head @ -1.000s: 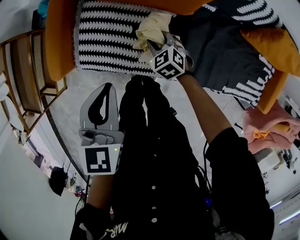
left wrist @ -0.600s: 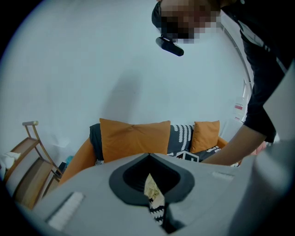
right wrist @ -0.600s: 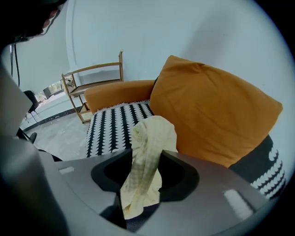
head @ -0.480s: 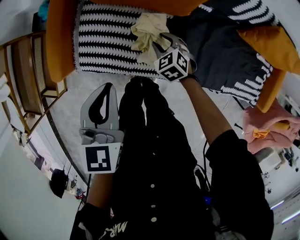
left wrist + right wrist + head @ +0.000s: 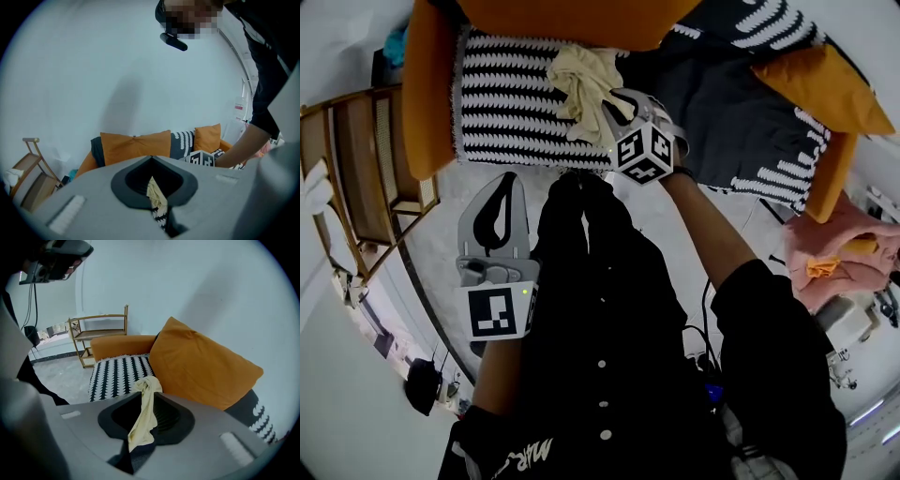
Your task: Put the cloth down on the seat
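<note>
Nearest, the left claw (image 5: 516,178) is closed on nothing. Farther, the right claw (image 5: 617,101) has its jaws half apart, just closing, and grips nothing. The cloth (image 5: 578,80), seen in the gap between them, lies crumpled on the striped seat (image 5: 502,94). An orange cushion (image 5: 572,19) stands behind it.

- Left grey gripper (image 5: 508,180), lower left: fingers together, nothing held.
- Right grey gripper (image 5: 617,101), upper centre, on an outstretched bare forearm (image 5: 708,234): fingers partly apart, just been closing, cream cloth strand (image 5: 143,413) seen between them.
</note>
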Available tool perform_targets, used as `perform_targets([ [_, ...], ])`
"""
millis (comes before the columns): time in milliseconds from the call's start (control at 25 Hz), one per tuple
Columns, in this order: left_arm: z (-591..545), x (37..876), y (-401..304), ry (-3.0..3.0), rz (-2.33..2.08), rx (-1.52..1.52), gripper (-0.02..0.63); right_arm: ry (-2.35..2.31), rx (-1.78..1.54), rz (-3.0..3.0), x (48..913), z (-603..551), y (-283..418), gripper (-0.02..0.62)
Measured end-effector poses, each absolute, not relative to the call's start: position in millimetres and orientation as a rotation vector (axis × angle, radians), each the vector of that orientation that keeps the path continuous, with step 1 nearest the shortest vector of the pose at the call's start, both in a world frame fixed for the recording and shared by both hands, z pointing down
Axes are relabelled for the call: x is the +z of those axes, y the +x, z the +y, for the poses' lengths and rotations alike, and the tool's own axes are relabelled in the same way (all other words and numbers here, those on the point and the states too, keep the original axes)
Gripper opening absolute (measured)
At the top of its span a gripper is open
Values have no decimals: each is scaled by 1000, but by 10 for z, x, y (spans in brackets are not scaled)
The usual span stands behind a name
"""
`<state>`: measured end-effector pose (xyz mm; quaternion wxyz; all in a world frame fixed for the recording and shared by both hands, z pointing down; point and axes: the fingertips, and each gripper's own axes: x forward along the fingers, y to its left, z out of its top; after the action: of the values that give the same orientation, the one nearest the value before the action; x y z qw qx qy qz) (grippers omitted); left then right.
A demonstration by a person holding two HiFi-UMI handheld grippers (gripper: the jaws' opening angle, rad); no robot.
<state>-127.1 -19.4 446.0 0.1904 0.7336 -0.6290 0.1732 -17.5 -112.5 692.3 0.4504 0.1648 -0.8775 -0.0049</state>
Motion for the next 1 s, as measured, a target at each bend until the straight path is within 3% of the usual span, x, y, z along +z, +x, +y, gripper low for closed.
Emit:
perform_targets([
  [320,-254,4319,-1193,2121,-1707,499,0,431,-59,-2254,6249,-1122,-171,30],
  [1000,-461,3761,-1259,2298,-1680,477,0,503,-123,-2397,4872,-1024,-225,28],
])
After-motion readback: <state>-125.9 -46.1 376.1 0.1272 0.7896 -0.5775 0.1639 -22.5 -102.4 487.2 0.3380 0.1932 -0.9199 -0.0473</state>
